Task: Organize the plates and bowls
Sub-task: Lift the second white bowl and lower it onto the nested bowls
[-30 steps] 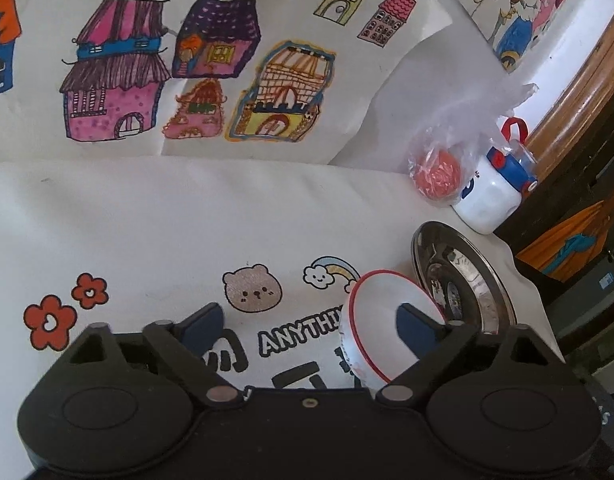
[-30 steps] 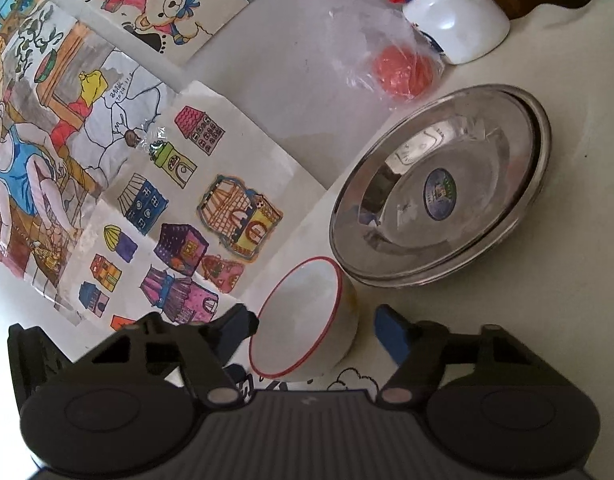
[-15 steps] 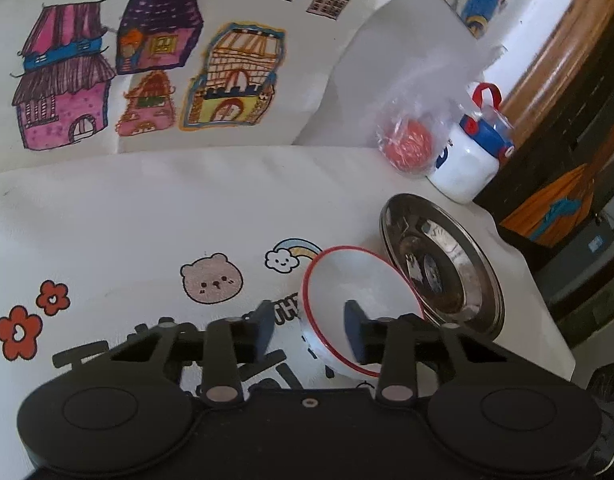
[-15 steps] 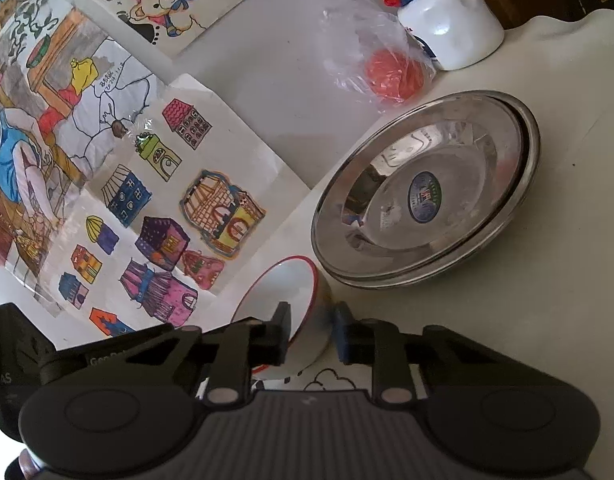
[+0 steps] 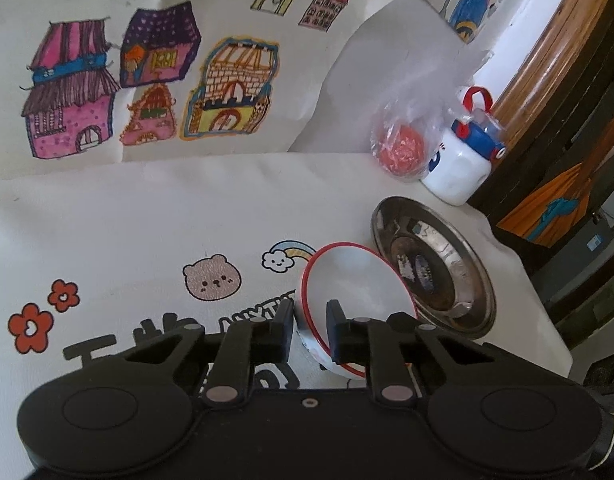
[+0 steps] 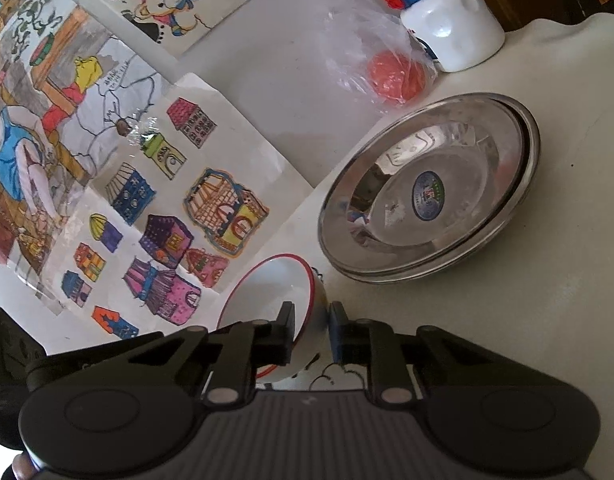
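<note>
A white bowl (image 5: 359, 280) with a red rim sits tilted on the printed cloth, just left of the stacked steel plates (image 5: 439, 272). My left gripper (image 5: 311, 316) is shut on the bowl's near rim, one finger inside and one outside. In the right wrist view the same bowl (image 6: 275, 288) is pinched at its other side by my right gripper (image 6: 311, 316), also shut on the rim. The steel plates (image 6: 427, 200) lie beyond it to the right, shiny, with a round sticker in the middle. I cannot tell whether the bowl touches the cloth.
A red ball in a clear plastic bag (image 5: 399, 148) and a white bottle with a blue lid (image 5: 455, 164) stand behind the plates. Coloured house drawings (image 5: 147, 92) lie at the back. The table's edge (image 5: 547, 320) drops off right of the plates.
Both grippers went from wide open around the bowl to shut on its rim. The bowl now sits more tilted between them.
</note>
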Demonstrator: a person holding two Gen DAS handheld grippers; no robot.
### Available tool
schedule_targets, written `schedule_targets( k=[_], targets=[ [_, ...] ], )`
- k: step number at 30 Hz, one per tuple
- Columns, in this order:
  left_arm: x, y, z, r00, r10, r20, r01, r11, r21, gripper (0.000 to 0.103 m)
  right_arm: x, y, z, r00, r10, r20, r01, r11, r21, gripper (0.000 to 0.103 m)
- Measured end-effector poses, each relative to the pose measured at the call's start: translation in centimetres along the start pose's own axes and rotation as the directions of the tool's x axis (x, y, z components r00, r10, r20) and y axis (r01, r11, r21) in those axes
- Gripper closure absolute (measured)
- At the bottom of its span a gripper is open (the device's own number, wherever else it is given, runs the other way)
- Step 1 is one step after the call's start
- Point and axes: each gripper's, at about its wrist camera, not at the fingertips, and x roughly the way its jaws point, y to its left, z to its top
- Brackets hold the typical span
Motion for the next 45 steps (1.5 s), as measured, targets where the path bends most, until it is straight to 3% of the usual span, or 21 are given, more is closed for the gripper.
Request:
schedule_targets(
  k=[11,26,38,45],
  targets=[
    [-6.3,-0.9,-1.0,0.997,-0.023,0.071,0.022,1.0,0.018,0.084,-4.4,3.8,-1.3,0.999,0.044,0.007,-0.044,0.999,-0.029,0.083],
    [-15.9,-1.4,-5.8,0.987,-0.05,0.155,0.046,0.999,0.029,0.084,-11.8,8.8,-4.6,0.997,0.074,0.001,-0.073,0.987,-0.145,0.083],
    [-19.1,-0.7,-10.1,0.982,-0.071,0.176,0.067,0.997,0.026,0.084,-14.6,9.8,-8.3,0.998,0.037,-0.053,-0.048,0.972,-0.228,0.083],
    [-19.1,0.0,-12.1,0.99,-0.045,0.137,0.045,0.999,0.01,0.084,-15.0,10.0,-9.8,0.997,0.003,-0.083,-0.026,0.96,-0.277,0.083]
  ],
)
